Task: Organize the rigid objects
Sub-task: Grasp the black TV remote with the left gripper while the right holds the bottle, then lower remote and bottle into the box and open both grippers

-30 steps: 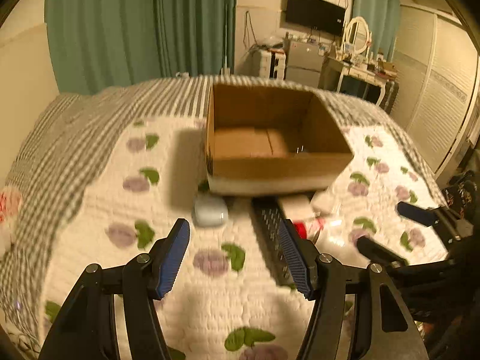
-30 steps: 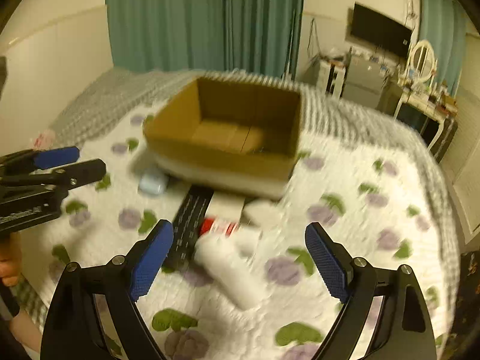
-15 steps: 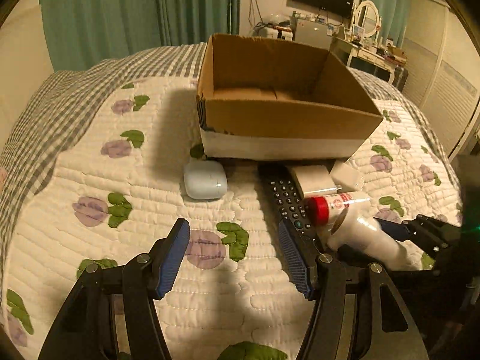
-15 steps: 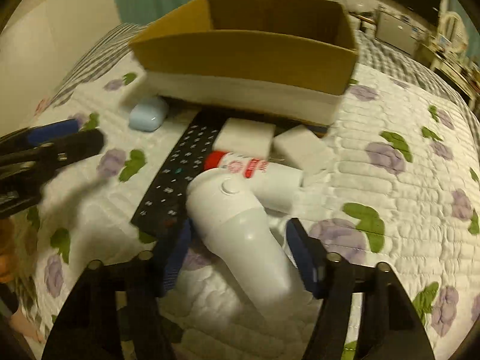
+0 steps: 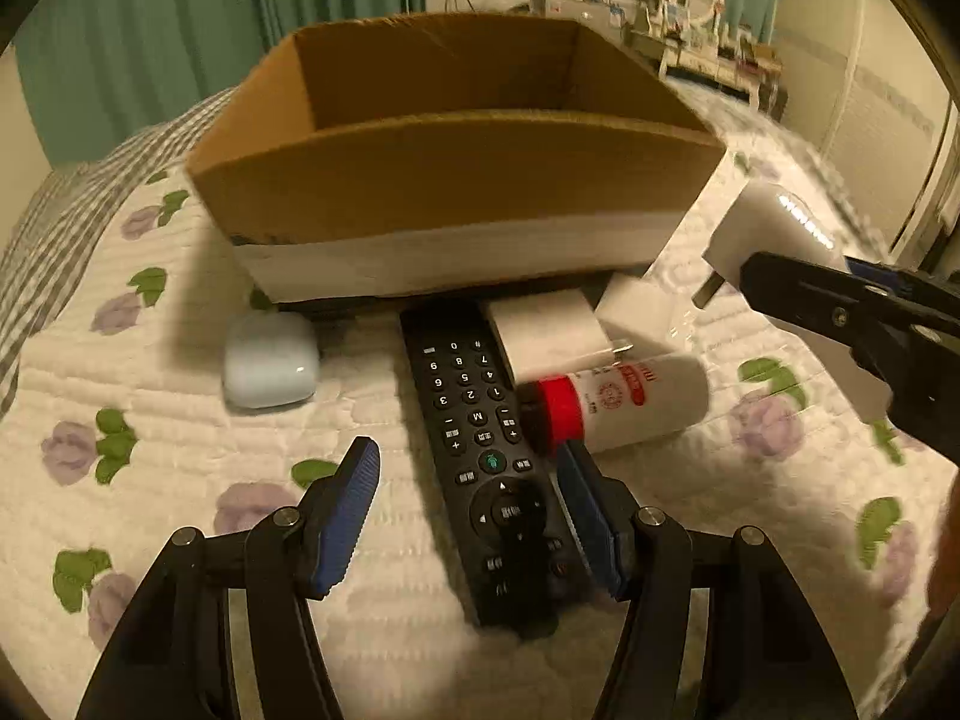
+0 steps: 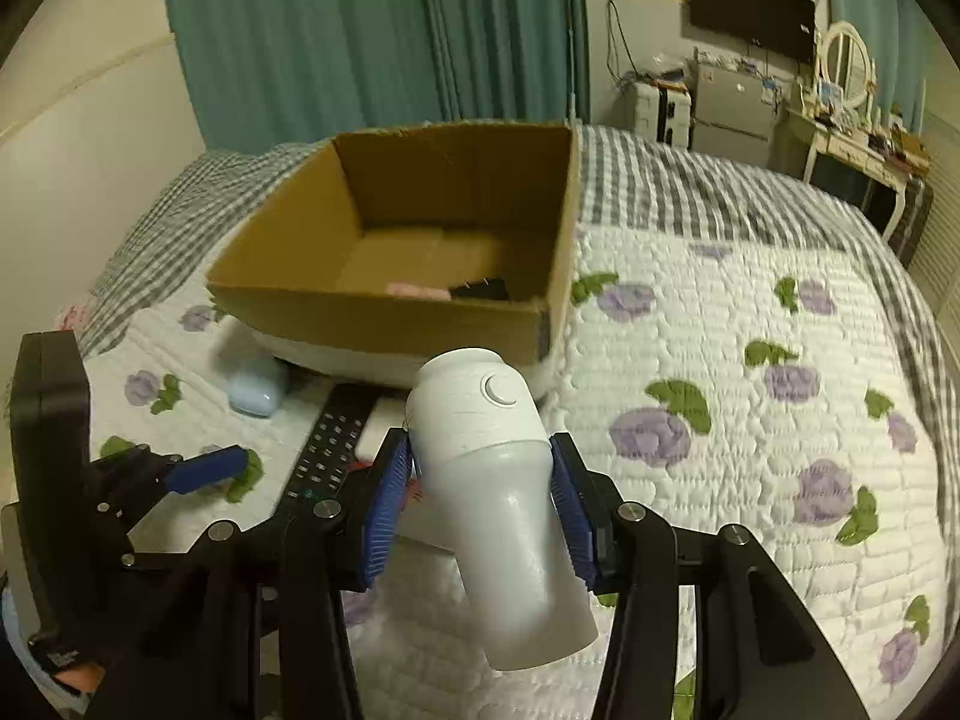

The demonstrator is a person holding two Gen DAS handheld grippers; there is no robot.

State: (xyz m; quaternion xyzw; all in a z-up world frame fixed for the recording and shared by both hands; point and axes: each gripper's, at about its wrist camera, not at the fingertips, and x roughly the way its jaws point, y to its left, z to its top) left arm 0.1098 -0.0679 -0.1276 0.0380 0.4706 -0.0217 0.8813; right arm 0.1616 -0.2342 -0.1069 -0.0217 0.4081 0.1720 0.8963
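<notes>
Right tool (image 6: 480, 504) raised above bed (image 6: 750, 450), pinching white hair dryer (image 6: 498, 510), left tool (image 5: 468, 516) low, spread astride remote (image 5: 486, 456), box (image 5: 456, 180) beyond.

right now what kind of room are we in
Almost certainly a bedroom: the work surface is a bed with a floral quilt, a dressing table with a round mirror stands at the far wall, and a wall-mounted TV hangs beside teal curtains.

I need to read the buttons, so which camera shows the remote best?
The left wrist view: the remote lies nearly whole between the open left tool, keys legible. The right wrist view shows only a blurred strip of it.
</notes>
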